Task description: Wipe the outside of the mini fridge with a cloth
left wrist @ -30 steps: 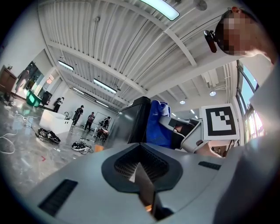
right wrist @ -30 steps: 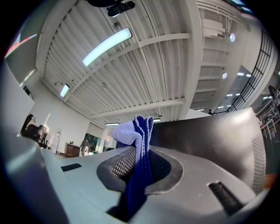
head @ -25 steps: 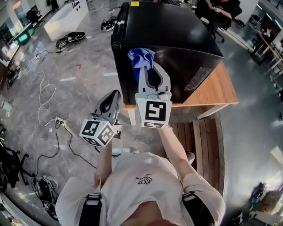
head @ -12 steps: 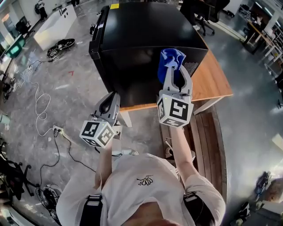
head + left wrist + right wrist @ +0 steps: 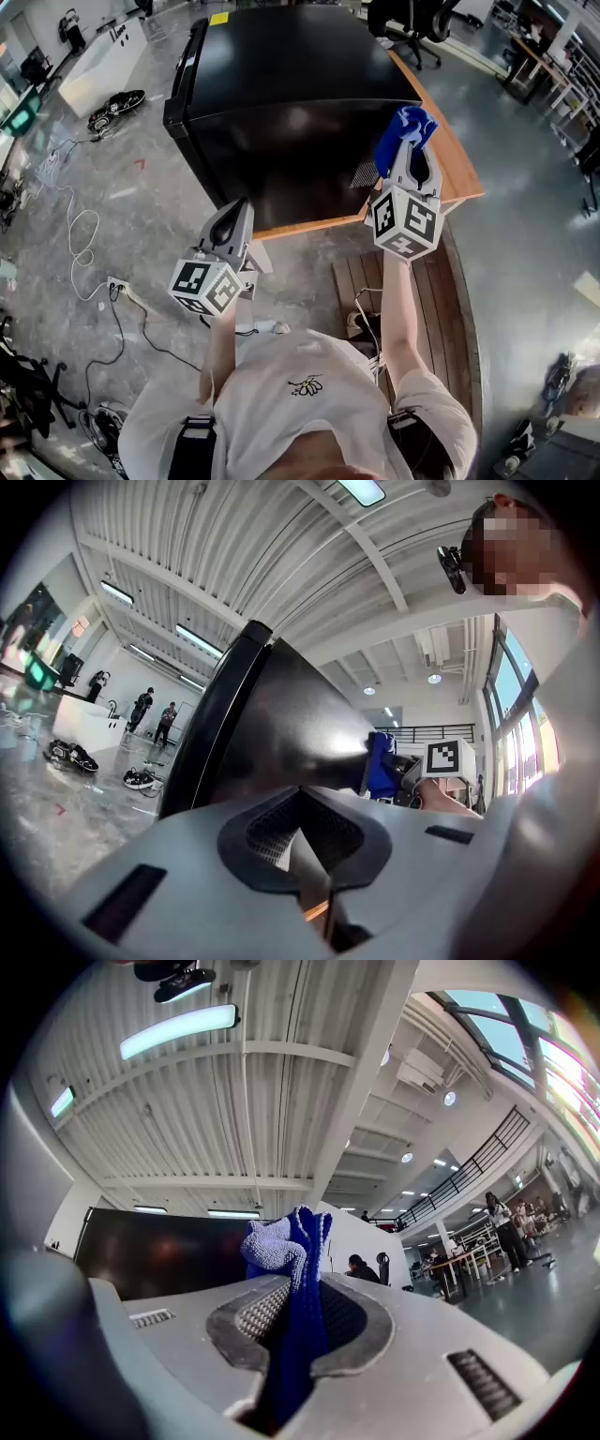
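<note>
The right gripper [image 5: 412, 146], jaws pinching the cloth [image 5: 401, 126], is nearer, the fridge [image 5: 281, 84] lying leftward; the left gripper [image 5: 241, 206] has its jaws pressed together.

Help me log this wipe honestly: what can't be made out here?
- Whether the blue cloth touches the mini fridge: in the head view the cloth and the right tongs cover the spot; in the right gripper view the cloth itself blocks it.
- Smudges on the fridge: glossy black with glare, in every view.
- Wooden table: in the head view, mostly hidden under the fridge.
</note>
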